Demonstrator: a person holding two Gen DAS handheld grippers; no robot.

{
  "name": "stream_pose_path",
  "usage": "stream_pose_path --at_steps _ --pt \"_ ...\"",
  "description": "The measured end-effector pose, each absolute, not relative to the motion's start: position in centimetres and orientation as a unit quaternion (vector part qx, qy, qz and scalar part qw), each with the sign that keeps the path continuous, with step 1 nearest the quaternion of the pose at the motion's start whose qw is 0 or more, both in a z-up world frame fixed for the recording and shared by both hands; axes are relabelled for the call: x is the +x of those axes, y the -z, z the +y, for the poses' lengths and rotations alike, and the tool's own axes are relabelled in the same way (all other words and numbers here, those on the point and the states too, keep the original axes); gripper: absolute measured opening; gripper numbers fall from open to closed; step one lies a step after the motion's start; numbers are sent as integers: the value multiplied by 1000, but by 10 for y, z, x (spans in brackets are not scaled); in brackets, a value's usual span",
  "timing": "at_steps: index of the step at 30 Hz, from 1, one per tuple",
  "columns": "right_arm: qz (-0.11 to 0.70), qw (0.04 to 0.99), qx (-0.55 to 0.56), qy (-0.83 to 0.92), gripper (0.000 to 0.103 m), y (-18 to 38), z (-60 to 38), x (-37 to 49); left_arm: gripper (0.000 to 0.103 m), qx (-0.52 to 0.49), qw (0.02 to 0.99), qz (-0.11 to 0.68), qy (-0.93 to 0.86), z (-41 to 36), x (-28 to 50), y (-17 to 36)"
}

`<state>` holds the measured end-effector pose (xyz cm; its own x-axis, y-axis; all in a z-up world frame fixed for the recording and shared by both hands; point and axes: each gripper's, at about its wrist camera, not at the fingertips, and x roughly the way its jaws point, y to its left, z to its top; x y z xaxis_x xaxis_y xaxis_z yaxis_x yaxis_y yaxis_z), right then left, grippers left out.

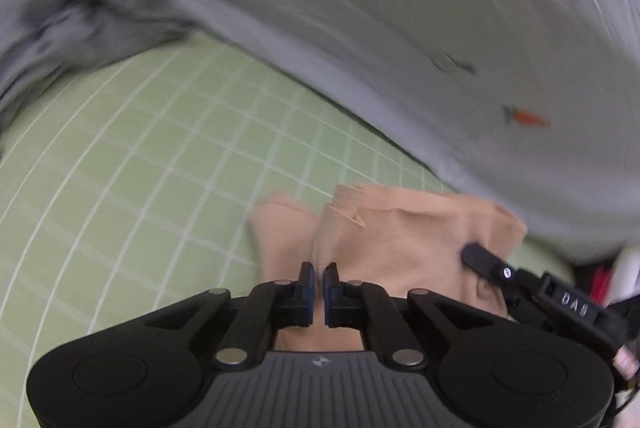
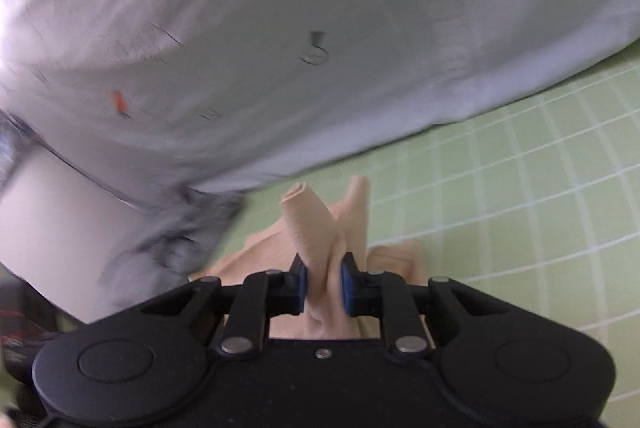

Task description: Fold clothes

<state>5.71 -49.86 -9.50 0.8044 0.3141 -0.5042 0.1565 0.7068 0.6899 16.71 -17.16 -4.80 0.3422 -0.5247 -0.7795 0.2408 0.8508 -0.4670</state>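
A small peach-coloured garment (image 1: 400, 232) is held above the green checked cloth. My left gripper (image 1: 319, 274) is shut on one edge of it. My right gripper (image 2: 323, 268) is shut on another bunched edge of the peach garment (image 2: 316, 228). The right gripper's finger (image 1: 486, 262) shows in the left wrist view, clamped on the garment's right side. Both views are blurred by motion.
A large pale grey garment with small carrot prints (image 2: 280, 28) lies across the far side, also in the left wrist view (image 1: 400, 8). The green checked cloth (image 1: 160, 168) covers the surface (image 2: 520, 168). A dark grey bunched piece (image 2: 176, 244) lies at the left.
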Motion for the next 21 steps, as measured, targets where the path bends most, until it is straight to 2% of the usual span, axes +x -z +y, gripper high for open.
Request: stream_pose_path --at_steps 1,2,3,5,7,8,9,10,17,19,21 --pt "325 876 354 -34 27 95 -494 61 6 -139 808 526 226 -165 168 53" --pt "345 885 313 -15 46 94 -487 66 7 -131 810 533 208 -163 168 60" --pt "363 891 270 4 56 92 -481 71 10 -123 811 540 190 -162 168 67" --pt "380 891 246 18 64 93 -477 76 15 -109 807 556 168 -162 168 77" --pt "383 881 277 20 74 99 -485 73 43 -107 800 562 179 -163 170 81" --pt "386 877 287 23 76 103 -487 72 50 -108 799 561 186 -165 170 82" --pt "389 872 297 26 76 107 -490 71 59 -108 798 560 194 -169 170 82" --pt "394 868 301 30 77 110 -492 71 61 -105 797 560 201 -173 170 82" --pt "420 858 296 10 82 125 -486 76 62 -85 783 568 237 -200 165 91" --pt "423 856 297 -12 77 126 -483 80 61 -90 779 568 250 -203 161 91" --pt "425 851 307 -28 58 128 -481 79 58 -104 774 568 260 -203 158 93"
